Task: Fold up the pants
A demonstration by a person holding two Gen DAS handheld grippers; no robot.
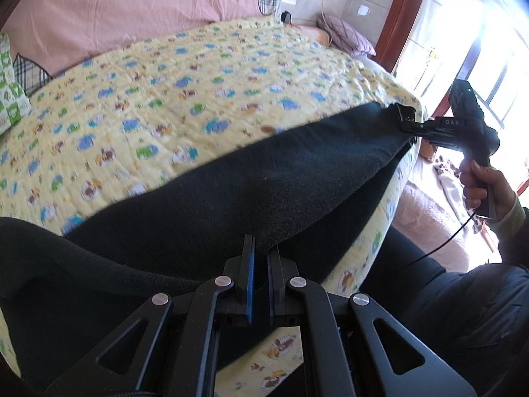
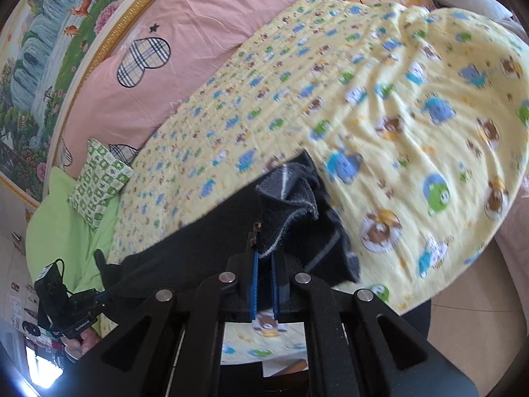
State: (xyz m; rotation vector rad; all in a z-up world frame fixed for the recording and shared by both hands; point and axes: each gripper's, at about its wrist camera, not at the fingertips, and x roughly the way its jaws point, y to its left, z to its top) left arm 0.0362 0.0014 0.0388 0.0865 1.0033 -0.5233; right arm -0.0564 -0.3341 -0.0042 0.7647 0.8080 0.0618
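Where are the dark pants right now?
The dark pants stretch along the yellow blanket's near edge, gripped by left tongs and right tongs.

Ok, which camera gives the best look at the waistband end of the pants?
The right wrist view: the grey-edged waistband sits bunched right at the right gripper. The left wrist view shows that end small and far off, pinched at the bed's edge.

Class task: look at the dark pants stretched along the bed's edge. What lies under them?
Under the pants lies the yellow cartoon-print blanket, showing above and below the cloth. Whatever sits directly beneath the fabric is covered. The left gripper and right gripper pinch the pants' ends.
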